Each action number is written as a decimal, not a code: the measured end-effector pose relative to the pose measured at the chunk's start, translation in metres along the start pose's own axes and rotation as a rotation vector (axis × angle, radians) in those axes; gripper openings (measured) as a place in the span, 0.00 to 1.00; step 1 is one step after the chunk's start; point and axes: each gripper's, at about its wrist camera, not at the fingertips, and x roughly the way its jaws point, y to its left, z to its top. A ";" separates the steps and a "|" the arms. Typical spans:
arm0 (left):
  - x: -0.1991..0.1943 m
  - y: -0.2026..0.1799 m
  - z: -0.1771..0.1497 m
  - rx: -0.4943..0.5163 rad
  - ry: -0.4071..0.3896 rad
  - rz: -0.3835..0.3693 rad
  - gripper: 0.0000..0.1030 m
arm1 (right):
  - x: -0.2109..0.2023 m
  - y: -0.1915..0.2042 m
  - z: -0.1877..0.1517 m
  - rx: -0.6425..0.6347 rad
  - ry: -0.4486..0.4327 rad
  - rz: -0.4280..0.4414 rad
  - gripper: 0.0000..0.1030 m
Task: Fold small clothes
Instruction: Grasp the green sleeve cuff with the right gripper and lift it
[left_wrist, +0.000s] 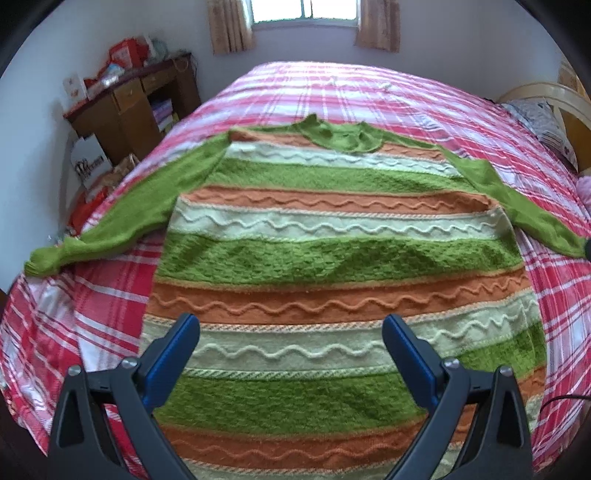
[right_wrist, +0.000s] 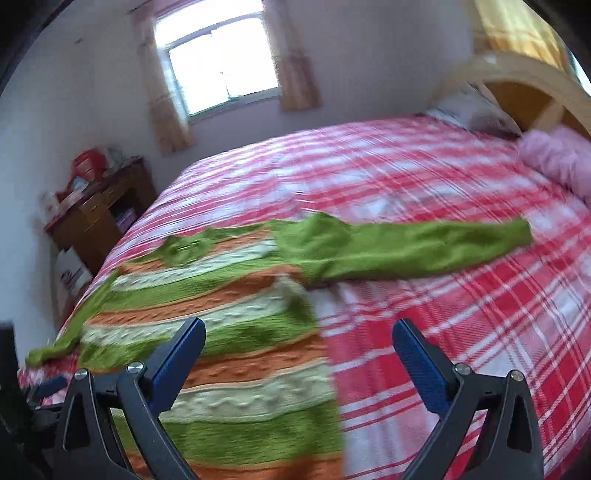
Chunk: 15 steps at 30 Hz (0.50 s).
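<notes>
A small knit sweater (left_wrist: 332, 254) with green, orange and cream stripes lies flat on the red plaid bed (left_wrist: 406, 99), collar far, both green sleeves spread out. My left gripper (left_wrist: 291, 326) is open and empty, above the sweater's lower middle. In the blurred right wrist view the sweater (right_wrist: 236, 332) lies left of centre, its right sleeve (right_wrist: 406, 247) stretched out to the right. My right gripper (right_wrist: 299, 330) is open and empty, above the sweater's right edge. The left gripper (right_wrist: 44, 387) shows at the far left there.
A brown desk (left_wrist: 136, 99) with red bags stands left of the bed, with boxes and bags on the floor below. A window (left_wrist: 304, 11) is behind. A wooden headboard (right_wrist: 535, 92), pillows and a pink fluffy item (right_wrist: 557, 158) are at right.
</notes>
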 end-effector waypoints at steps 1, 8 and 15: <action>0.004 0.003 0.002 -0.017 0.008 -0.003 0.98 | 0.003 -0.015 0.003 0.032 0.002 -0.004 0.95; 0.017 0.024 0.018 -0.093 -0.038 0.003 0.98 | 0.043 -0.169 0.034 0.486 0.014 0.031 0.51; 0.037 0.040 0.029 -0.151 -0.035 0.030 0.98 | 0.083 -0.302 0.041 0.817 -0.018 0.037 0.51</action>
